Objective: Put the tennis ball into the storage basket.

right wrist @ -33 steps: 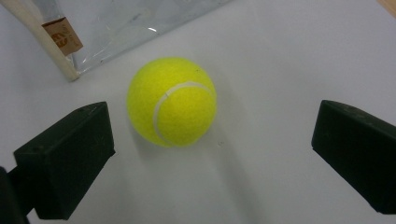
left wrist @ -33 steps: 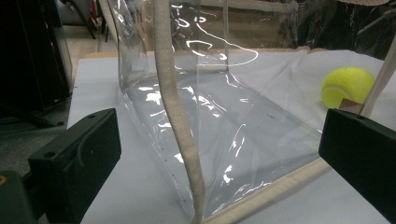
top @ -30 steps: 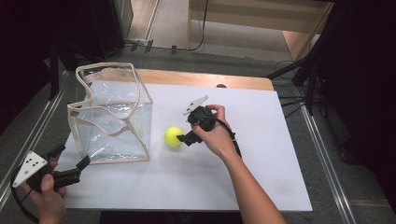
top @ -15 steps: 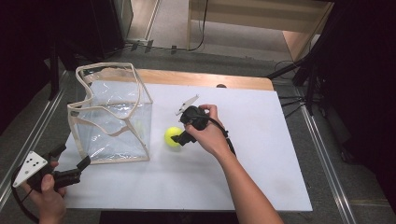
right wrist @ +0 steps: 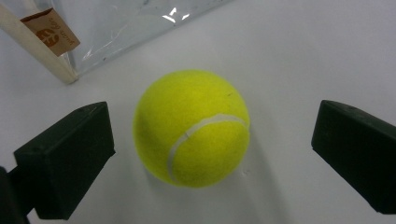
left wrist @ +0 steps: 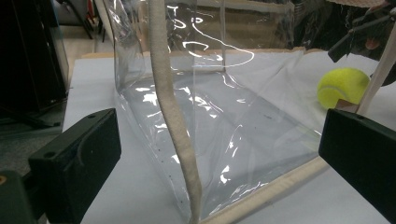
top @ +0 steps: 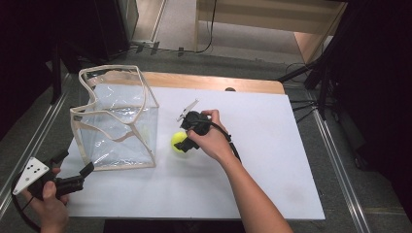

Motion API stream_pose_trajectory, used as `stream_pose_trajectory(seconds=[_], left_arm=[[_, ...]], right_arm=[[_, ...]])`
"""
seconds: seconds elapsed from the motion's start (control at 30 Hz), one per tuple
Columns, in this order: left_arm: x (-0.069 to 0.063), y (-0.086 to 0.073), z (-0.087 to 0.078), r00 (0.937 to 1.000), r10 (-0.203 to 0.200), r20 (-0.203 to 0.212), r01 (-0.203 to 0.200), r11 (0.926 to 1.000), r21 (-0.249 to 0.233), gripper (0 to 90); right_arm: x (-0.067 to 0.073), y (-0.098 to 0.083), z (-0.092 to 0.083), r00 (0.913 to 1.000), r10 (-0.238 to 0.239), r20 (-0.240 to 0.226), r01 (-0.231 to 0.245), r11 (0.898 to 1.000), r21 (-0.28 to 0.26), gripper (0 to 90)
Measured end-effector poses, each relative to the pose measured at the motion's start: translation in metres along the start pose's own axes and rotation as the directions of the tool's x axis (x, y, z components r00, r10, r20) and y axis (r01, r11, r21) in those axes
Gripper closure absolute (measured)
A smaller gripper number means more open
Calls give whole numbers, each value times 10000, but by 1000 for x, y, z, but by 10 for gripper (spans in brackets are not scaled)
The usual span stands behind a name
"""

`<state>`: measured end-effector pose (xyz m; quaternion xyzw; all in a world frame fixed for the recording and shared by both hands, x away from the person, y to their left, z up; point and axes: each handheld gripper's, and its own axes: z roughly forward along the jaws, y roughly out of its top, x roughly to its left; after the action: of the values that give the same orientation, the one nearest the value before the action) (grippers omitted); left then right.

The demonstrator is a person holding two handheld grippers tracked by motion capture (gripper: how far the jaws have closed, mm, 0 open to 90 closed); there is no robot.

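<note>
Right gripper (top: 183,143) moved onto ball (top: 179,142) — fingers apart, part-hidden; left gripper (top: 73,170) fingers apart — clear bag (top: 116,121) edge between

The white table top (top: 272,184) is rectangular, with a bare wooden strip (top: 214,81) along its far edge. A small dark round mark (top: 230,89) sits where strip and white surface meet. One metal rail (top: 36,136) runs beside the table's left edge and another rail (top: 335,165) beside its right edge. Grey floor (top: 384,194) surrounds the table. Beyond the far edge, a black cable (top: 211,34) trails across the floor beside light wooden furniture (top: 272,14). A dark cabinet (top: 97,24) stands at far left, and black stand legs (top: 311,73) angle in at far right.
</note>
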<state>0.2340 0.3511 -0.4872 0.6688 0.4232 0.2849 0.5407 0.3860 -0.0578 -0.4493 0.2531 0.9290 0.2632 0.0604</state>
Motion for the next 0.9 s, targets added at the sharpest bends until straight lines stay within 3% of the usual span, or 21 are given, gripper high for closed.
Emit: stream_pose_trajectory(seconds=[0.17,0.2,0.3,0.7,0.77,0.87,0.9], left_arm=[[0,0,0,10000,17,5,-17,10000,7,0],[0,0,0,10000,17,9,-17,10000,-2,0],[0,0,0,10000,20,7,-20,10000,6,0],[0,0,0,10000,43,22,-43,10000,19,0],[0,0,0,10000,16,19,-16,10000,6,0],[0,0,0,10000,-1,17,1,10000,-9,0],[0,0,0,10000,15,16,-15,10000,4,0]], right_arm=[[0,2,6,9997,-179,-141,183,9996,229,0],[2,2,7,9999,-13,-122,18,9993,360,0],[1,2,9,9999,-89,-76,92,9987,493,53],[2,4,21,9997,-47,-247,73,9943,1063,62],[3,5,23,9993,88,-368,-49,9943,1061,139],[3,6,26,9995,-63,-321,99,9934,1144,139],[5,6,27,9995,95,-307,-59,9930,1182,139]])
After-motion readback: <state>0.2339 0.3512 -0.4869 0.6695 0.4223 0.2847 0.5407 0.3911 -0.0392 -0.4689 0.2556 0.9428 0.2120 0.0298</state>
